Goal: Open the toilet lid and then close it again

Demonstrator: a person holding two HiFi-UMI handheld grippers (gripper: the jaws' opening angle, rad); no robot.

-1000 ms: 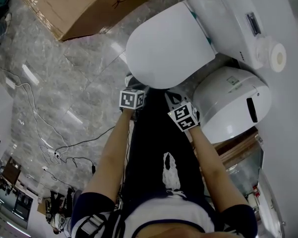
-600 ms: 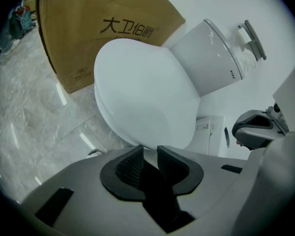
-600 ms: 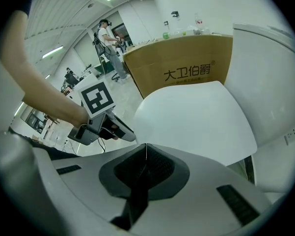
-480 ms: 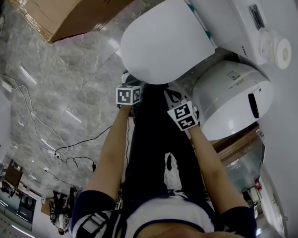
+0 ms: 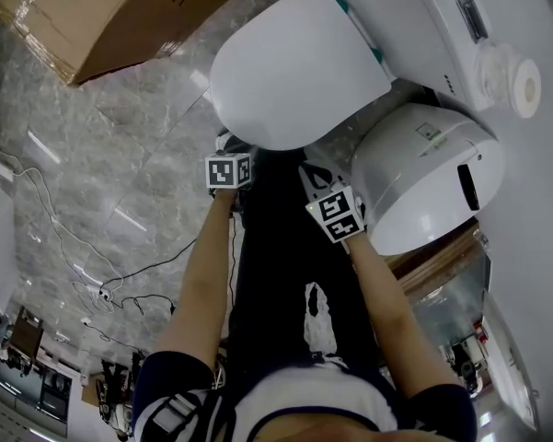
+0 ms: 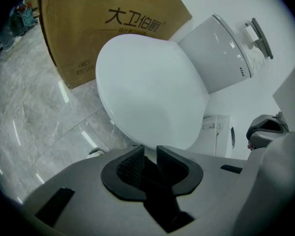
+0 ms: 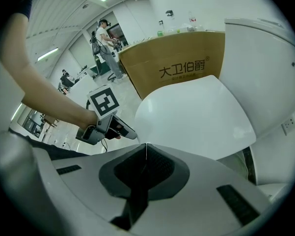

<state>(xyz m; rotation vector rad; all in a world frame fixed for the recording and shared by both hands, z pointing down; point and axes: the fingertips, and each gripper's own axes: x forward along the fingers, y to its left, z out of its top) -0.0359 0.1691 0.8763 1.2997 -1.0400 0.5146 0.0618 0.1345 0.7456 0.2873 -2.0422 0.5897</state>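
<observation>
L tongs [image 6: 150, 151] jaws just narrowing, gap remains, nothing in it; sunk to front rim of lid [image 5: 294, 67], just ahead. R tongs [image 7: 146, 147] closed tight, empty. Lid lies down: we read pre-lift or re-closed.

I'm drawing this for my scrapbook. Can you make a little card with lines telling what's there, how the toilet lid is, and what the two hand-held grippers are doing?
Toilet lid: smooth white oval plastic lid, down and shut
Left hand-held gripper: jaws apart, just been closing; the lid's front edge sits right at the tips, not clamped
Right hand-held gripper: jaws together, empty, near the lid's front edge
Nearby: brown cardboard box, white domed bin
Floor: grey marble tiles
</observation>
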